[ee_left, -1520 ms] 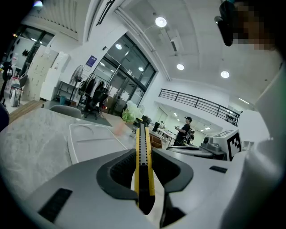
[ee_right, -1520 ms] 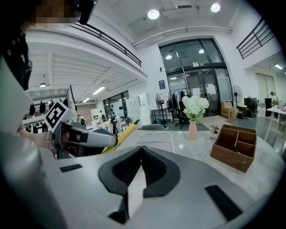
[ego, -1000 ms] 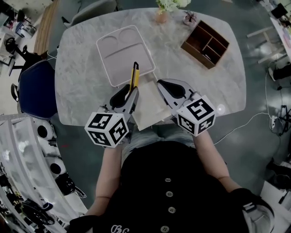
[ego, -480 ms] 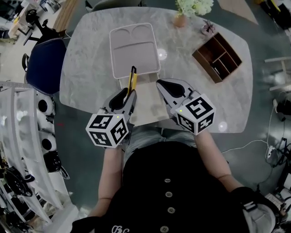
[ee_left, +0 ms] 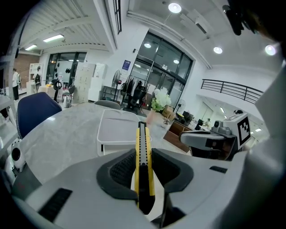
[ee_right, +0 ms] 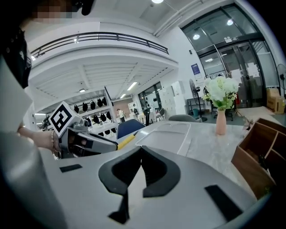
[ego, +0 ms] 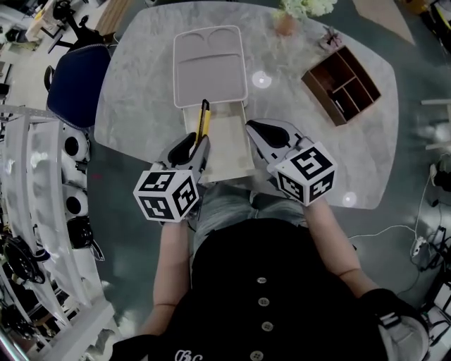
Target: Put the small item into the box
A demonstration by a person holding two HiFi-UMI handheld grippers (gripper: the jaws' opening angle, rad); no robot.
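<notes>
A marble table [ego: 134,92] stands on a grey floor [ego: 423,176], a blue chair [ego: 74,88] beside it. Ceiling lamps [ee_left: 174,7] light tall windows [ee_left: 163,56].

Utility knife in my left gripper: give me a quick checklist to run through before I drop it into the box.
1. Knife clamped between the left gripper jaws: ok.
2. Blade pulled in: cannot tell.
3. Box open on top, bare inside: ok.
4. Knife lined up over the box: cannot tell.
5. Right gripper shut, empty, off to the side of the knife: ok.
</notes>
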